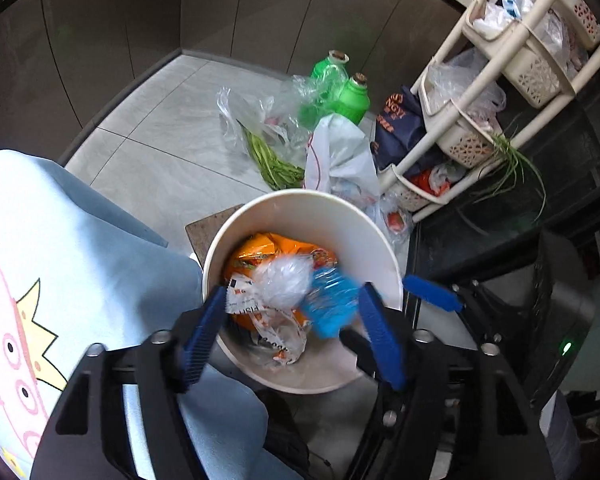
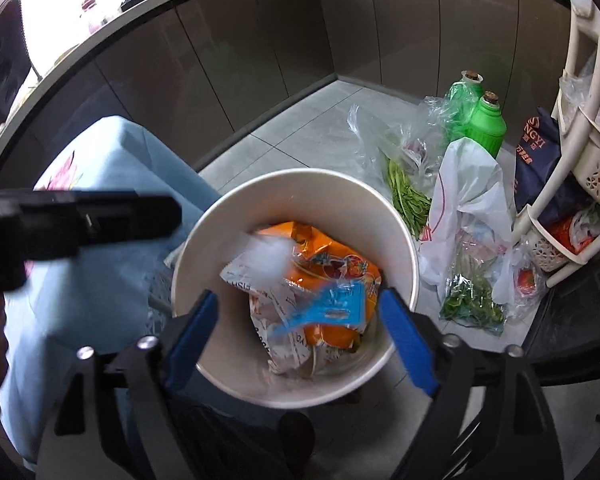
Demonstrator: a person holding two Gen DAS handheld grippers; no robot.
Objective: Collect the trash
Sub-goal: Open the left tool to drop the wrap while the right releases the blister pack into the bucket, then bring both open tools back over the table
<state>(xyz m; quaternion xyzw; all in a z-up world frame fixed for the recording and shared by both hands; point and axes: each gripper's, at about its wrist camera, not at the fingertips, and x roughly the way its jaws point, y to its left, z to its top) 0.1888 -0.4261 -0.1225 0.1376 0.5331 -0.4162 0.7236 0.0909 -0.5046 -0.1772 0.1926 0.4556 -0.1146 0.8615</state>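
Observation:
A white round bin (image 1: 300, 197) (image 2: 300, 176) stands on the floor below both grippers. Inside lie an orange snack wrapper (image 1: 268, 248) (image 2: 328, 256) and printed white plastic (image 1: 276, 332). A blurred clear plastic wad (image 1: 286, 280) (image 2: 264, 260) and a blurred blue wrapper (image 1: 332, 306) (image 2: 332, 306) hang loose over the bin's mouth, and no pad touches them. My left gripper (image 1: 295, 294) is open above the bin, and its black body (image 2: 80, 220) shows in the right wrist view. My right gripper (image 2: 299, 298) is open too, with one blue finger (image 1: 432, 294) showing at the bin's right.
Behind the bin lie clear bags with green stalks (image 1: 272, 160), a white bag (image 1: 340, 156) and two green bottles (image 1: 354, 98). A cream basket rack (image 1: 500, 80) stands at the right, and a pale blue printed cloth (image 1: 60, 260) at the left. Cabinet fronts close the back.

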